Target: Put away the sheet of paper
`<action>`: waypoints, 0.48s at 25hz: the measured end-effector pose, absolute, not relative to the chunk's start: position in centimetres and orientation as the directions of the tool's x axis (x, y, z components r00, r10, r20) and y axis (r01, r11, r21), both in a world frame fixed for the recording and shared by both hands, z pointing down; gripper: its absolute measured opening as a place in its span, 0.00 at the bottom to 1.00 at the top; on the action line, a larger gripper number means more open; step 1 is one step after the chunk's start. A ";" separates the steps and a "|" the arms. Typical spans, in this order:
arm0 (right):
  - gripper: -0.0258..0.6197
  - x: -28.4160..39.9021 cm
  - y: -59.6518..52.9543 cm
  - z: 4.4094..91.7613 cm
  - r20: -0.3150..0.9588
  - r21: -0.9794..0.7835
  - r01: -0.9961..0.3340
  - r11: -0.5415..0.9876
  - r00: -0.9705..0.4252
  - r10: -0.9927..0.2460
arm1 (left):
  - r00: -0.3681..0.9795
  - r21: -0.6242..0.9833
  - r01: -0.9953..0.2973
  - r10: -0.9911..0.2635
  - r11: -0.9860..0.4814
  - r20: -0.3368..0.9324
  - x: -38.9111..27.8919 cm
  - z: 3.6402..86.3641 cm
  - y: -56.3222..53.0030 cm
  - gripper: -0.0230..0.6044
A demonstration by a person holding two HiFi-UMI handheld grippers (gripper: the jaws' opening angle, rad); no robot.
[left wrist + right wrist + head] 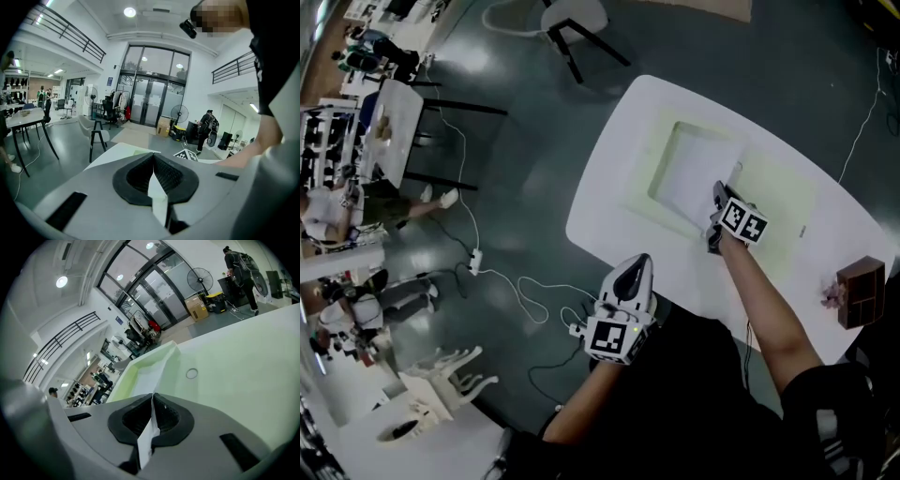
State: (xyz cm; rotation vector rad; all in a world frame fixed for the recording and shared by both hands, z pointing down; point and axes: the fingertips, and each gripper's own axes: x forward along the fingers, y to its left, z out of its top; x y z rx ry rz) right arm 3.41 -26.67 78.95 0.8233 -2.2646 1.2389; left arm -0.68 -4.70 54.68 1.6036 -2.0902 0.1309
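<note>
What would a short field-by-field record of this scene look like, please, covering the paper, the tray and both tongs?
surface: white table
tray: pale green tray with a sunken middle, lying on the table
paper: white sheet of paper, lying in the tray's recess
right tongs: shut on the sheet's near edge, over the tray
left tongs: shut, holding nothing, by the table's near edge, apart from the tray
other: brown wooden box at the table's right end
</note>
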 end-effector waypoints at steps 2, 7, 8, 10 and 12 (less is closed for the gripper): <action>0.04 2.7 -26.5 79.4 0.623 -0.600 -0.677 0.427 -0.730 -0.282 | -0.193 0.214 -0.926 -0.877 0.312 0.441 -1.0 54.2 -4.3 0.04; 0.04 1.0 -26.8 79.9 0.633 -0.608 -0.678 0.413 -0.728 -0.264 | -0.207 0.201 -0.925 -0.872 0.322 0.444 -1.5 53.6 -2.9 0.04; 0.04 0.6 -26.6 80.0 0.636 -0.610 -0.679 0.409 -0.727 -0.257 | -0.211 0.200 -0.924 -0.870 0.326 0.447 -1.7 53.6 -2.7 0.04; 0.04 -0.1 -26.2 80.1 0.642 -0.606 -0.677 0.417 -0.726 -0.247 | -0.217 0.190 -0.925 -0.868 0.329 0.447 -2.2 53.3 -2.5 0.04; 0.04 -0.6 -26.0 80.1 0.643 -0.588 -0.669 0.455 -0.727 -0.239 | -0.219 0.180 -0.929 -0.870 0.325 0.442 -2.8 53.0 -2.5 0.04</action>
